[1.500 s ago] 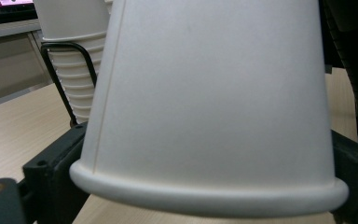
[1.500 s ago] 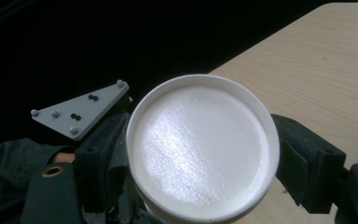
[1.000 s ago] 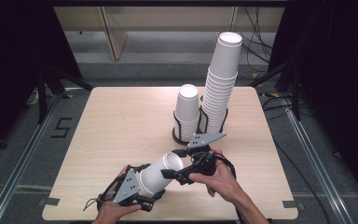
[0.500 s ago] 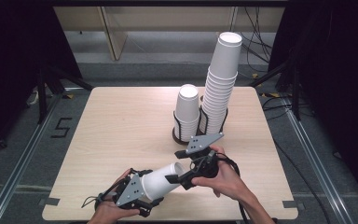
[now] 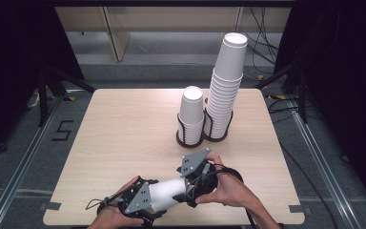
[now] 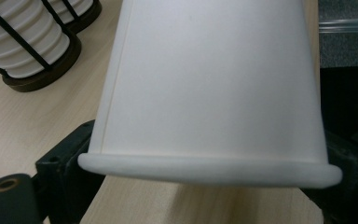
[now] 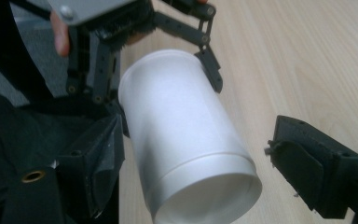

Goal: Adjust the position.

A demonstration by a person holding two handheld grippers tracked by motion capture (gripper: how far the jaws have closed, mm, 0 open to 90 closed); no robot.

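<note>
At the near edge of the wooden table (image 5: 124, 124), a bit right of middle, a single white paper cup (image 5: 169, 193) is held on its side just above the tabletop, between the two hand-held tools. The left gripper (image 5: 153, 199) is clamped on the cup at its mouth end. Its jaws have just been closing with the cup between them, and in the left gripper view they sit against either side of the rolled rim. The right gripper (image 5: 190, 188) is spread wide around the base end. In its own view one jaw lies close beside the cup wall, and I cannot tell whether it touches, while the other stands clearly apart, so it grips nothing. Farther off, right of centre, a black wire holder (image 5: 190, 139) carries a short stack of cups (image 5: 191, 112) and, just to its right, a tall stack of cups (image 5: 226, 86). The cup will likely handle as very light, thin-walled and smooth. A hard squeeze mid-wall would probably dent it or push it oval, and a loose one could let it slide. The stiffest places to take it look like the rolled rim and the ringed base, so the right gripper would do best to pinch gently across the base ring.
</note>
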